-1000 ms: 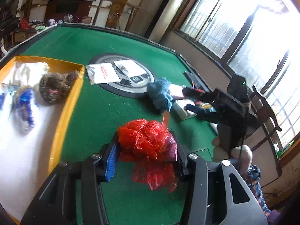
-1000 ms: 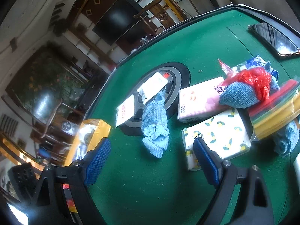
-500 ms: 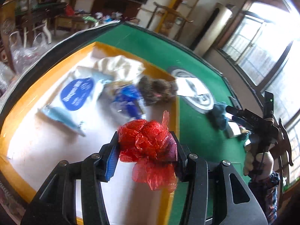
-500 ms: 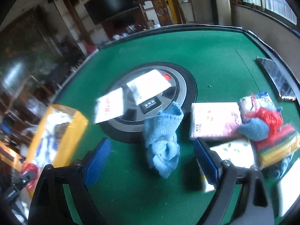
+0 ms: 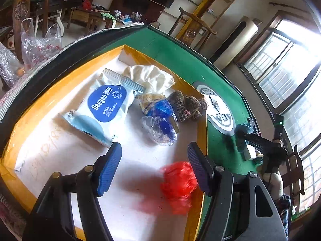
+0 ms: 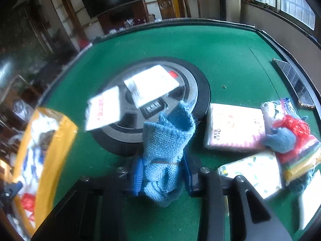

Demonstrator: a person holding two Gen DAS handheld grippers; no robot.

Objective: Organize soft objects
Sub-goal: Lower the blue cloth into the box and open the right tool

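Observation:
My left gripper (image 5: 154, 166) is open above the yellow-rimmed white tray (image 5: 60, 92). A red crinkly plastic bundle (image 5: 177, 184) lies blurred on the tray floor by the right finger. In the tray lie a blue-and-white wipes pack (image 5: 104, 108), a cream cloth (image 5: 150, 78), a blue plastic-wrapped item (image 5: 160, 120) and a brown knitted piece (image 5: 186, 104). My right gripper (image 6: 162, 174) is shut on a light blue cloth (image 6: 166, 146) on the green table (image 6: 220, 56).
White paper packets (image 6: 152, 84) lie on the round centre disc (image 6: 200, 92). Tissue packs (image 6: 232, 128), a red bundle with a blue sock (image 6: 289, 132) and a colourful pack (image 6: 301, 160) sit to the right. A phone (image 6: 291, 78) lies near the table edge.
My left gripper opened and let the red bundle fall into the tray. My right gripper moved onto the blue cloth and shut on it.

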